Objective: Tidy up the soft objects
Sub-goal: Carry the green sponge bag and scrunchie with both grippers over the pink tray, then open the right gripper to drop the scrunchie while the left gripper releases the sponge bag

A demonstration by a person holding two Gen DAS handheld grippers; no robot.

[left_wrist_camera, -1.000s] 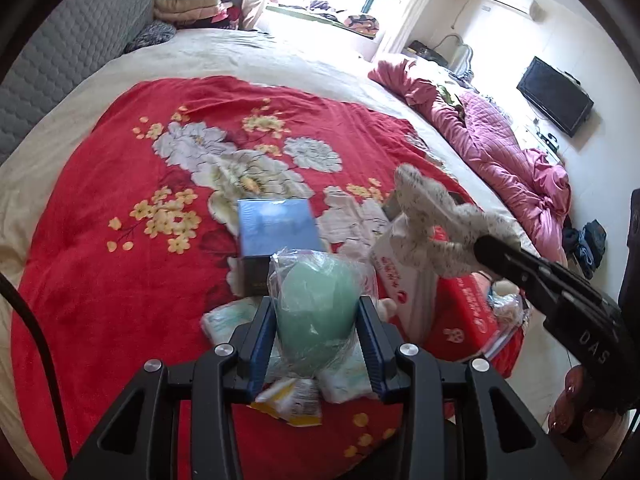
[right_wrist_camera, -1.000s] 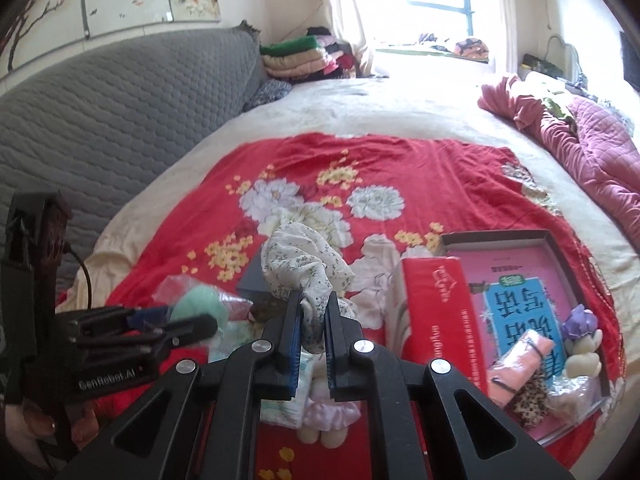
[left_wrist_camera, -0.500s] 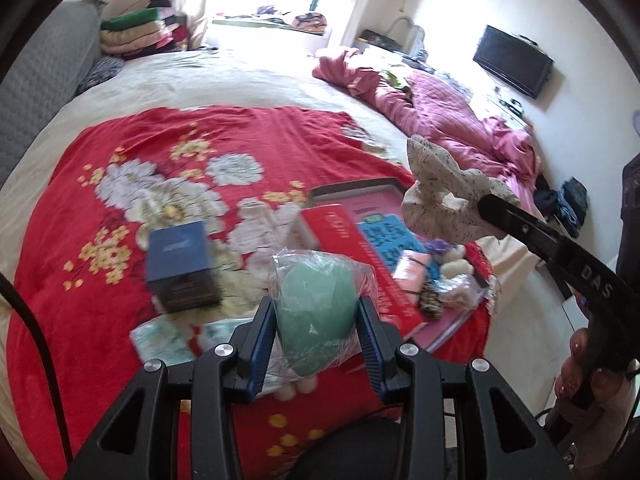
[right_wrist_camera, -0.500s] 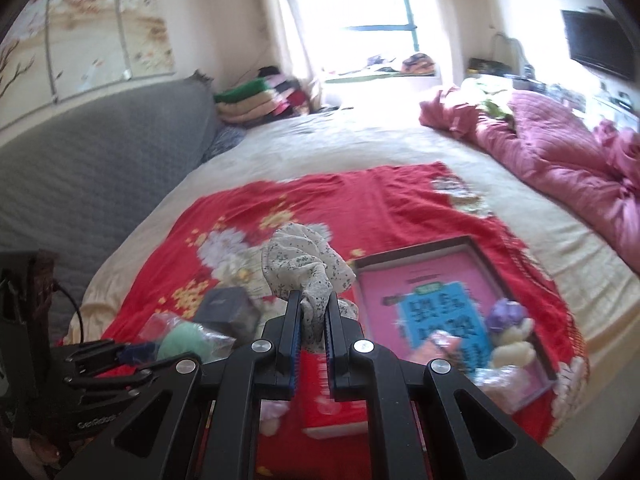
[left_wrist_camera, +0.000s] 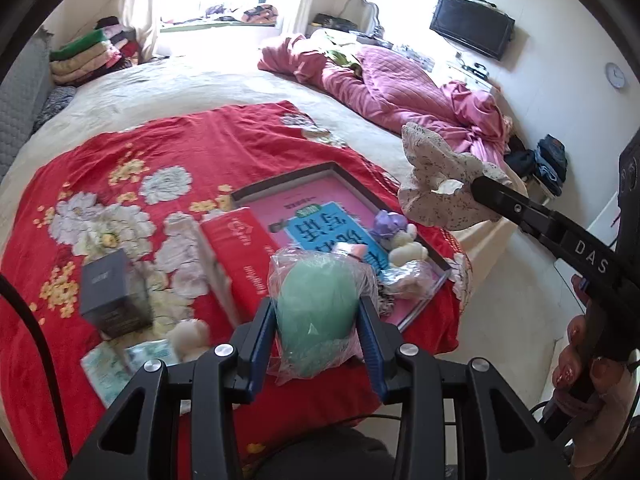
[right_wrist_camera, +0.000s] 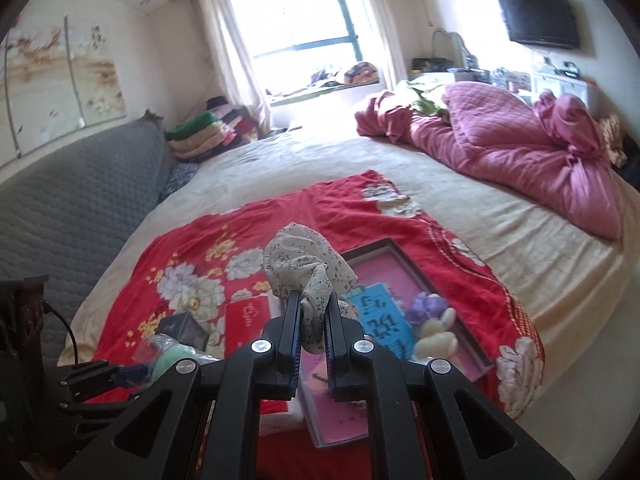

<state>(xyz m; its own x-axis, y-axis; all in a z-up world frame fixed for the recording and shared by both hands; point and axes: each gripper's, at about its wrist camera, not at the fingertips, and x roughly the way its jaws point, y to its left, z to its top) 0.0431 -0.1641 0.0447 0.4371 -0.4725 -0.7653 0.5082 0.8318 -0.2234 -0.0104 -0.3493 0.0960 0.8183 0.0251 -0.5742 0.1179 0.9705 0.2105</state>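
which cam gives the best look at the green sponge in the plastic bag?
Left wrist. The bagged green sponge sits centre frame, clamped between the left tool's blue pads, with its shape and the crinkled wrap clear. In the right wrist view it is only a sliver at the lower left edge, partly hidden behind the right tool's frame.

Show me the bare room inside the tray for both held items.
Free: the tray's far pink half, between its far rim and the blue label. Crowded: the near corner, with the plush bunny and wrapped bits. Left tool grips the bagged green sponge; right tool the floral scrunchie.
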